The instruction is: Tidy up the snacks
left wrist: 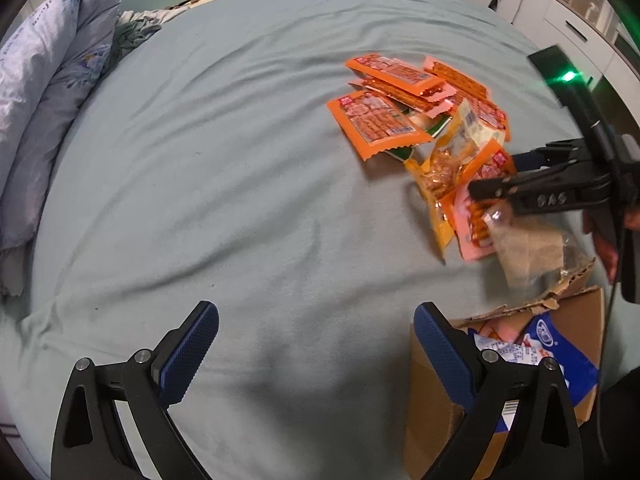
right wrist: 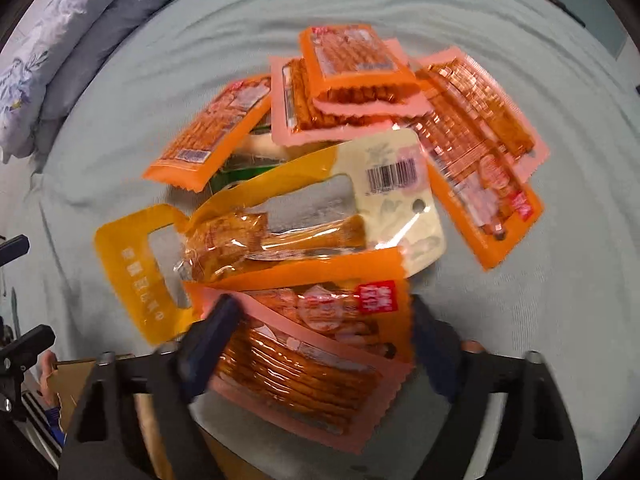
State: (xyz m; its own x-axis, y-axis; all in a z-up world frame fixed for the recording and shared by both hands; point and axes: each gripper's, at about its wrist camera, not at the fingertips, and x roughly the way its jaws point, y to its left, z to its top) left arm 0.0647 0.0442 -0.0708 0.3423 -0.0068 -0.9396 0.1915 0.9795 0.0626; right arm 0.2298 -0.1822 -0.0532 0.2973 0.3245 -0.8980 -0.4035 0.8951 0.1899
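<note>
Snacks lie heaped on the bed beyond the cardboard box; my right claw, jaws wide, straddles the nearest pink pack, whose long axis runs slantwise between the jaws; left claw open, empty.

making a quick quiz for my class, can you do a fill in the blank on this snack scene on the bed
1. The snack packets lie in a pile on a pale ____ bedsheet.
2. The torn cardboard box sits beside the ____ tool.
3. The cream packet carries a printed ____.
4. The left tool's pads are coloured ____.

Missing words: green; left; barcode; blue
</note>
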